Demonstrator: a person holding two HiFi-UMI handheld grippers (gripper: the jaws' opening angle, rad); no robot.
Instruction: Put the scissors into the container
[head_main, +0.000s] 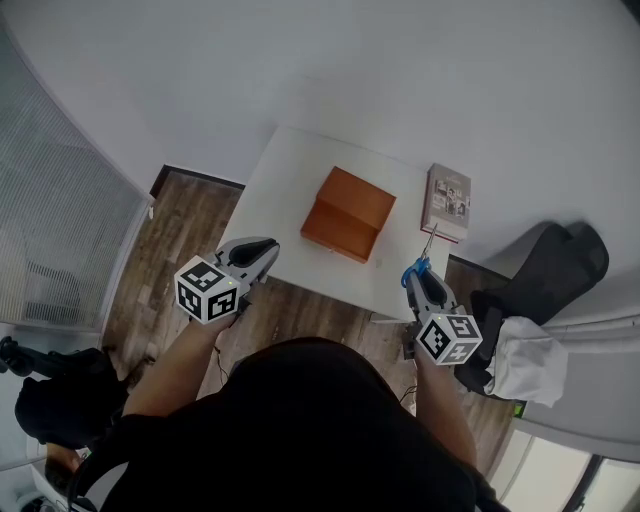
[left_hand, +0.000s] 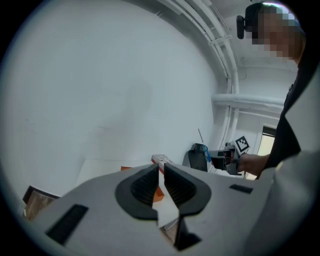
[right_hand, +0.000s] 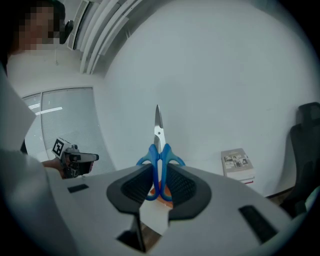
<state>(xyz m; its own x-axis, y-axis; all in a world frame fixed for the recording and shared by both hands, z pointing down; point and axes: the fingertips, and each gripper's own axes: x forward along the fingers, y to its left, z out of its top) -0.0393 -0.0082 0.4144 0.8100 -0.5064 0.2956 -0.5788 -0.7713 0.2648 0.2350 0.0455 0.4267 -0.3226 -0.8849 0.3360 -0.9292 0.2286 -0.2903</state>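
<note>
Our orange container (head_main: 347, 214) sits on the white table (head_main: 283, 170) (contents unclear). Our right gripper (right_hand: 159, 175) clamps the blue scissors (right_hand: 158, 131) by the handles; the left gripper (left_hand: 161, 172) has its jaws nearly together.

The white rectangular surface (head_main: 290, 180) is seen steeply from high overhead; it is shared, nearer and level, by both gripper views.

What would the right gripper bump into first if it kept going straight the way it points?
Probably the wall, scissors tip first. The line seems to pass above the table, left of the book. Depth is unclear.
</note>
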